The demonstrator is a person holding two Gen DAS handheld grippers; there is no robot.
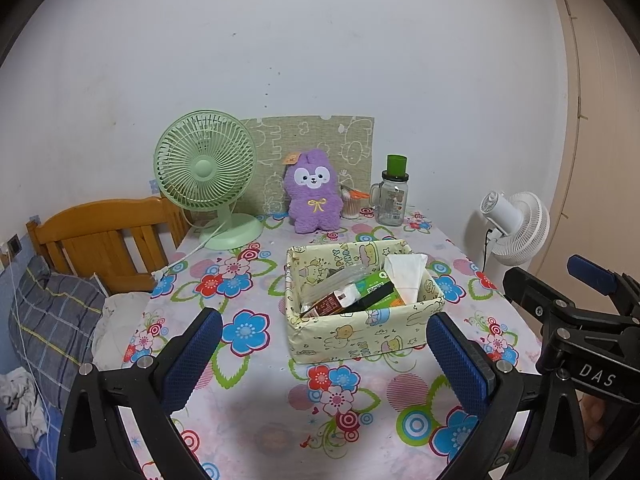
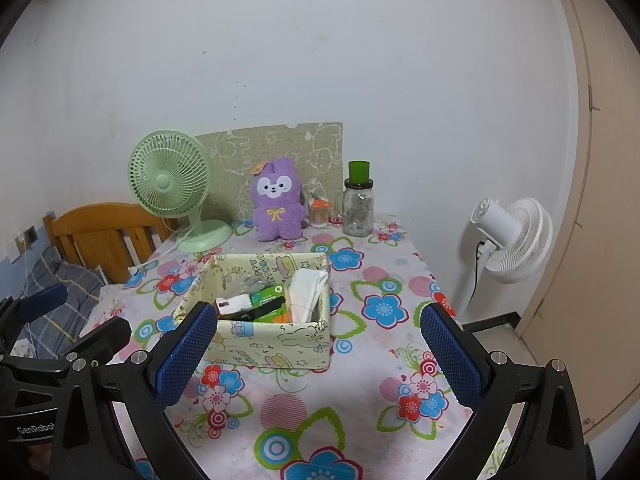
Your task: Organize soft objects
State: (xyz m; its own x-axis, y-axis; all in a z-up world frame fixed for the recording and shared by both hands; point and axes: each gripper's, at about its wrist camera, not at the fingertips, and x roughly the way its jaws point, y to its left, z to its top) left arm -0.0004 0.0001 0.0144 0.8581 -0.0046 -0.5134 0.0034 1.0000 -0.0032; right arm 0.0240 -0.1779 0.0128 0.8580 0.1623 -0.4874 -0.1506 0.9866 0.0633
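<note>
A purple plush bunny [image 1: 314, 192] [image 2: 278, 206] sits upright at the back of the table against a patterned board. In front of it stands a pale yellow fabric box [image 1: 360, 334] [image 2: 276, 344] holding tissues [image 1: 408, 276] [image 2: 306, 294], a green packet and other small items. My left gripper [image 1: 324, 340] hovers open over the near table, its blue pads either side of the box front. My right gripper [image 2: 318, 334] is open too, level with the box, which lies between its pads. The other gripper shows at the edge of each view.
A green desk fan [image 1: 206, 176] [image 2: 172, 184] stands at the back left, its cord trailing off the table. A glass jar with a green cup on top [image 1: 394, 196] [image 2: 359, 204] and a cotton-swab cup stand right of the plush. A white floor fan [image 1: 516, 226] [image 2: 508, 240] is off right; a bed lies left.
</note>
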